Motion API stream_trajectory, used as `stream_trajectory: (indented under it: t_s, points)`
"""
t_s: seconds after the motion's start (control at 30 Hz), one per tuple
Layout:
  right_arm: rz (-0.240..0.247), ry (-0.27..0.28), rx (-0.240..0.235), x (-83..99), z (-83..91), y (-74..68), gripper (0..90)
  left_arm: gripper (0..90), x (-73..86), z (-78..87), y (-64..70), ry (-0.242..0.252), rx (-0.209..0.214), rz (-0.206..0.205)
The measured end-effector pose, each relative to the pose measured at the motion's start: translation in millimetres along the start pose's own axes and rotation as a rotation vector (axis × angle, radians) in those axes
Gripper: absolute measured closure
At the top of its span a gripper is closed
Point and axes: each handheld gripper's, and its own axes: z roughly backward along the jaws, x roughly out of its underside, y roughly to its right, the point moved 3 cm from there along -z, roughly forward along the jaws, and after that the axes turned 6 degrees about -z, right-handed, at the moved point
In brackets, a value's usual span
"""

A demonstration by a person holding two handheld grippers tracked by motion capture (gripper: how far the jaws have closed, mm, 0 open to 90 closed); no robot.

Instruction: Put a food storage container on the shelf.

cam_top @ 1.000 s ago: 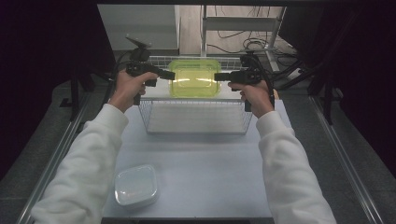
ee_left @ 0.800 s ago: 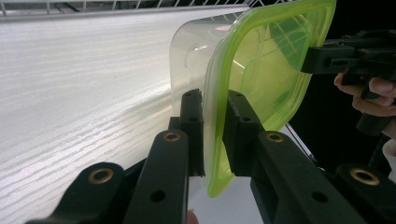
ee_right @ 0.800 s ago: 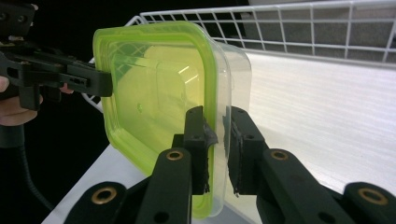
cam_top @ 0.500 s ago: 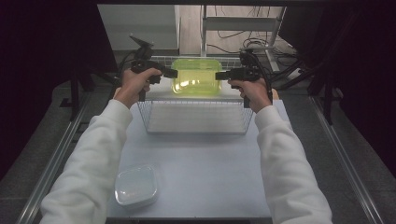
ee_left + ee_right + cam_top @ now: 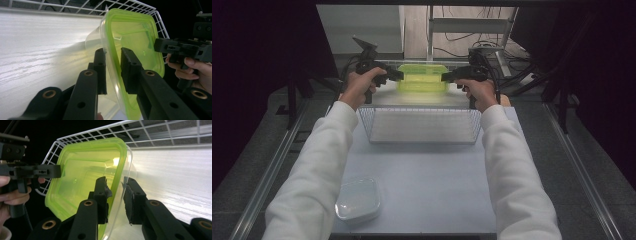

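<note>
Being held aloft over the white wire basket (image 5: 422,125), the clear plastic container with lime-green lid (image 5: 423,77) is being straddled at opposite rims by the left gripper (image 5: 399,76) and right gripper (image 5: 446,77), jaws looking barely closed on it, so a slip is being risked.

So there's a white wire basket (image 5: 422,125) sitting toward 12 o'clock on the pale tabletop (image 5: 432,185), nothing lying inside it. Down around 7 o'clock, near the front edge, is a clear lidded container (image 5: 358,199), well apart from the basket. Past the far edge, some cables (image 5: 462,47) trail on the floor.
</note>
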Motion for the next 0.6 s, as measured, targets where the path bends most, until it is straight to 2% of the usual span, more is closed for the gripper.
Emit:
stream_trajectory:
  t_s: [0.17, 0.37, 0.43, 0.53, 0.57, 0.6]
  points:
    - [-0.036, 0.015, -0.003, -0.8, -4.5, 5.3, 71.6, 73.6, 0.3, -4.1, -2.9, 0.012, -0.007, 0.005]
    - [-0.033, 0.021, 0.007, -0.1, -5.0, 5.7, 69.6, 72.2, 1.3, -5.1, -3.4, 0.027, -0.010, -0.013]
    - [-0.026, 0.037, 0.029, 0.4, -5.3, 3.5, 65.5, 68.1, 1.7, -5.1, -2.7, 0.031, -0.035, -0.035]
    - [-0.026, 0.063, 0.046, 0.3, -5.0, 3.4, 56.9, 52.8, 2.1, -5.3, -2.4, 0.040, -0.043, -0.052]
    - [-0.026, 0.063, 0.046, 0.3, -5.0, 3.4, 56.9, 52.8, 2.3, -5.0, -1.7, 0.048, -0.048, -0.062]
    - [-0.008, 0.078, 0.050, 0.4, -2.6, 0.2, 50.3, 43.2, 2.3, -3.3, 1.4, 0.068, -0.051, -0.076]
